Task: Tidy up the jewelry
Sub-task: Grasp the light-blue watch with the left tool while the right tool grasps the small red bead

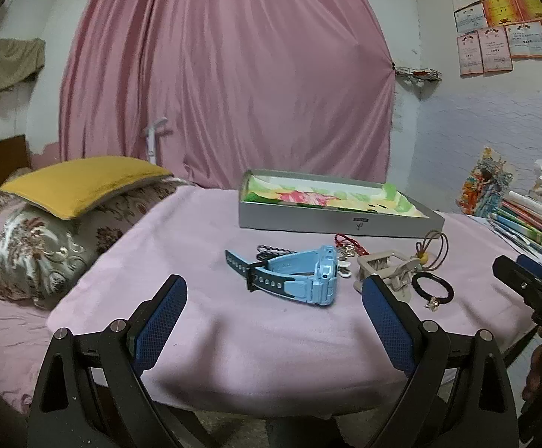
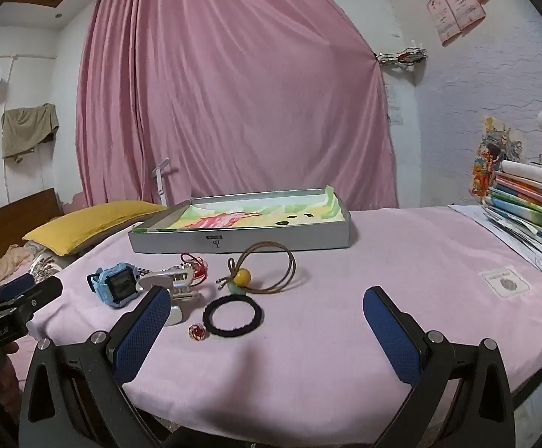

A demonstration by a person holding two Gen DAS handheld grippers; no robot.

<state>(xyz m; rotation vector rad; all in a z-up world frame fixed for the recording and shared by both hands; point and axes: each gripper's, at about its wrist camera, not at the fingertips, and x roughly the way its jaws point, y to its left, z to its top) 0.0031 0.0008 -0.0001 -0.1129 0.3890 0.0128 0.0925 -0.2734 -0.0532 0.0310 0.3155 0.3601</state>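
From the left wrist camera, the left gripper hangs just above the near edge of the pink cloth, its blue-padded fingers spread wide with nothing between them. Straight ahead lies a light blue watch on its side, strap trailing to the left. Just right of it sits a beige hair claw, then a black hair tie with a small charm, and behind those a brown elastic with a yellow bead. A red cord trinket lies between the watch and the shallow grey box, which sits open farther back with a printed lining. The right gripper shows at the right edge. From the right wrist camera, the right gripper is likewise wide apart and empty above the cloth's near edge, with the black hair tie just ahead between its fingers, the brown elastic beyond, the watch and claw to the left, and the box behind them. Stacked books sit at the far right.
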